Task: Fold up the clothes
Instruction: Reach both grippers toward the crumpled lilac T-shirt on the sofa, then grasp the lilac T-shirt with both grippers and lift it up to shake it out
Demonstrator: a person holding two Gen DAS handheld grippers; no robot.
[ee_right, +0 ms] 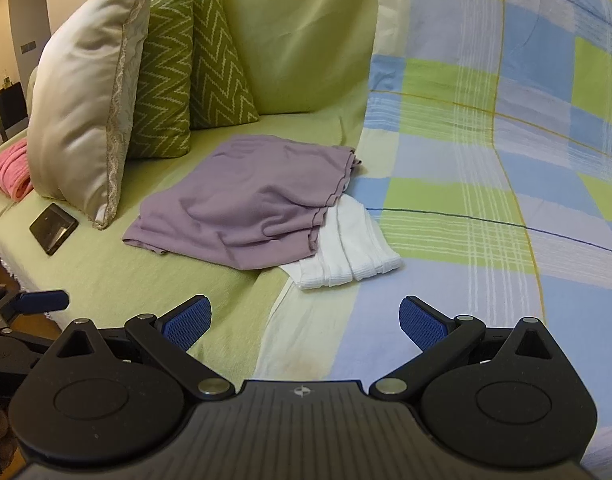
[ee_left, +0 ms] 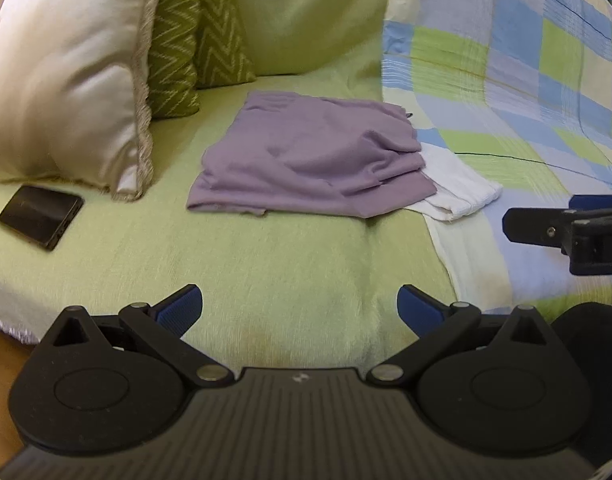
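purple garment (ee_left: 310, 156) lies folded on white cloth (ee_left: 458, 188); both grippers apart, empty

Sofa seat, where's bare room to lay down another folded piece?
Free: the green cover between the purple garment and the near edge, and the checked blanket right of the white cloth. Crowded: cushions and phone, left.

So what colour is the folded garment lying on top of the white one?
Lilac purple: the folded garment shows best in the right wrist view, overlapping the white one.
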